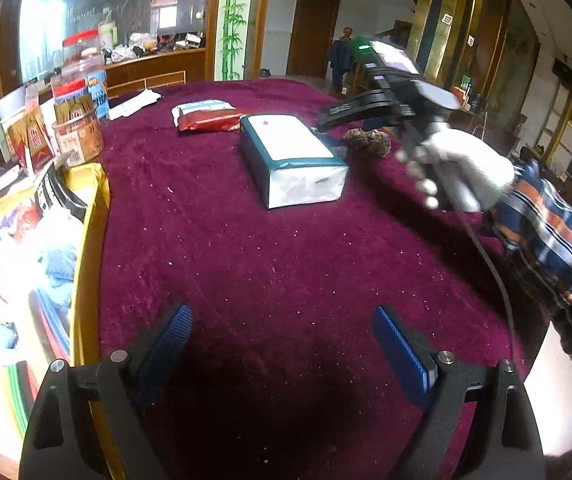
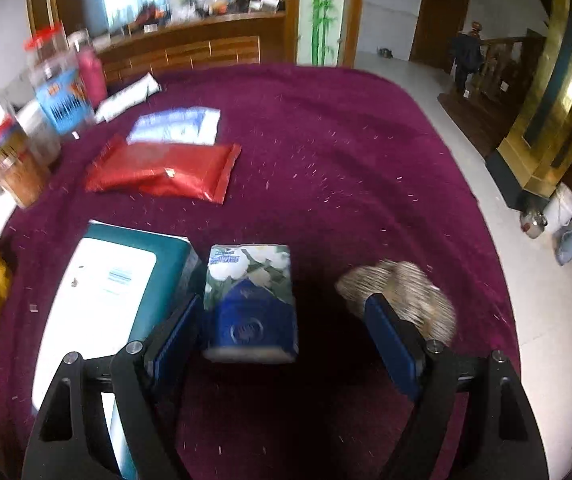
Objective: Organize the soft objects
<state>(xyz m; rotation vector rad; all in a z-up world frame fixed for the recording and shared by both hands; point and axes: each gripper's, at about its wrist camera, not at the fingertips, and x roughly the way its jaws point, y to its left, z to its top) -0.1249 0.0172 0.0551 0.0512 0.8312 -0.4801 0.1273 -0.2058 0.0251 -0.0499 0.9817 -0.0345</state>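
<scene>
A teal and white tissue pack (image 1: pixel 292 158) lies mid-table; it also shows in the right wrist view (image 2: pixel 113 292). A small blue floral tissue pack (image 2: pixel 250 304) lies between my right gripper's (image 2: pixel 281 326) open fingers, nearer the left pad. A brown fuzzy object (image 2: pixel 402 294) sits just beyond the right finger; it shows in the left wrist view (image 1: pixel 368 142). A red pack (image 2: pixel 161 174) and a light blue pack (image 2: pixel 177 124) lie farther back. My left gripper (image 1: pixel 281 338) is open and empty over bare cloth. The right gripper's body (image 1: pixel 386 104) hovers over the teal pack's far side.
The table wears a maroon cloth (image 1: pixel 286 260). A yellow box (image 1: pixel 85 240) holding soft packs stands at the left edge. Jars and cartons (image 1: pixel 73 120) crowd the back left corner. A white folded item (image 2: pixel 127 98) lies at the back.
</scene>
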